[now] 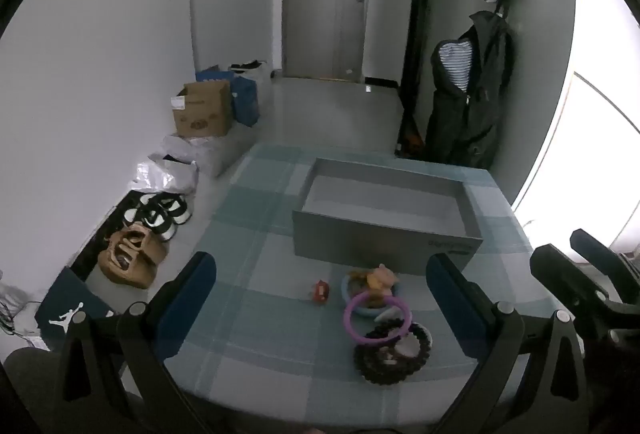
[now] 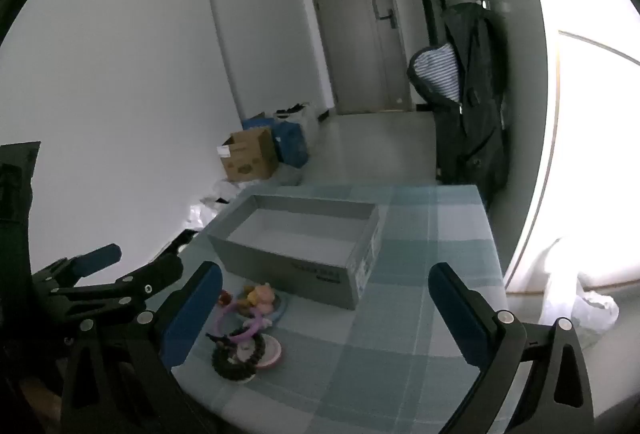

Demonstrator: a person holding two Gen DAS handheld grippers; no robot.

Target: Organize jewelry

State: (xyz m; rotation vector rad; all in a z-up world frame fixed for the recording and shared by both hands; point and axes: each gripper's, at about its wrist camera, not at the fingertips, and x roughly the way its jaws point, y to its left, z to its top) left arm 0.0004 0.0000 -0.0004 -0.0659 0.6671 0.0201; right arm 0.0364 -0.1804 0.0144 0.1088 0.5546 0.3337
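since nothing is gripped yet, the left gripper (image 1: 320, 298) and right gripper (image 2: 325, 308) hover w/ tongs apart above the blue-green checked tablecloth (image 1: 256, 366); the jewelry heap (image 1: 380, 318), purple plastic ring (image 1: 376, 318) over a black beaded bracelet (image 1: 392, 356), prob. bound for the open grey cardboard box (image 1: 384, 238) just behind.

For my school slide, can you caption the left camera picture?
Open left gripper above purple ring, black beaded bracelet and empty grey box.
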